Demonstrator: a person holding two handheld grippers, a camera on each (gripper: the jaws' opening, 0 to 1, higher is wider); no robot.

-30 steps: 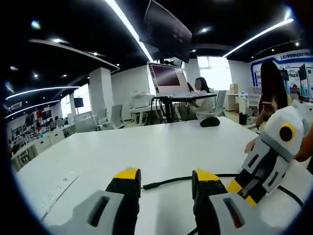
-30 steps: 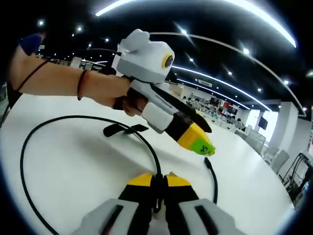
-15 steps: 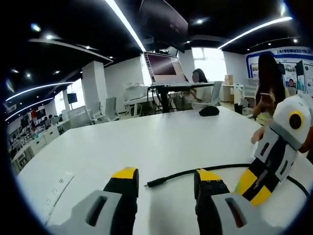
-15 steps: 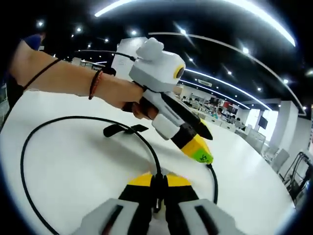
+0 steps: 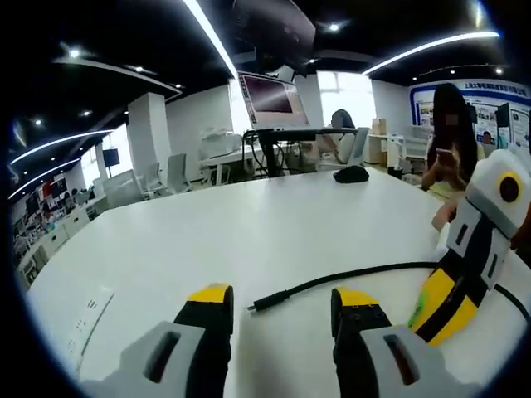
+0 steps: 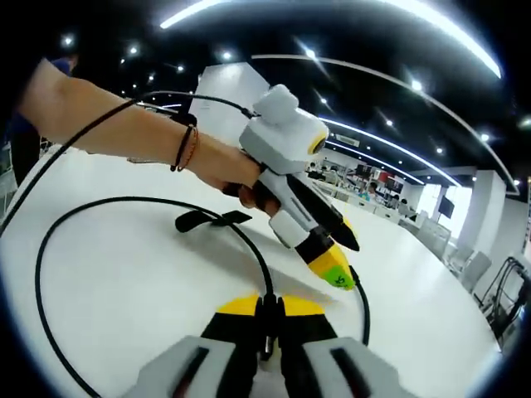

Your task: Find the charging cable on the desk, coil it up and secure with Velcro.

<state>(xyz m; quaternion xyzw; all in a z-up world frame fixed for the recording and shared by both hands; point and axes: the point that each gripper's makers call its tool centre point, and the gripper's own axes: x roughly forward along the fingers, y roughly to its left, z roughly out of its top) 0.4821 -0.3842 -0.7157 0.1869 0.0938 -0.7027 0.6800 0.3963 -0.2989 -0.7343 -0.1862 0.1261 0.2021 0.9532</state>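
Left gripper (image 5: 278, 300) dropped closer to the thin black charging cable's (image 6: 50, 240) plug end (image 5: 259, 305), jaws apart, plug lying between them on the white tabletop (image 5: 249, 240). Right gripper (image 6: 267, 307) clamped on the cable. One loose loop formed; black Velcro strap (image 6: 207, 220) unfastened, coiling unfinished.

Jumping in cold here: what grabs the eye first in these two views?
The black charging cable loops across the white table, pinched between the right gripper's shut jaws. The left gripper, open, hovers above the cable's free plug end. The cable's black Velcro strap lies flat behind.
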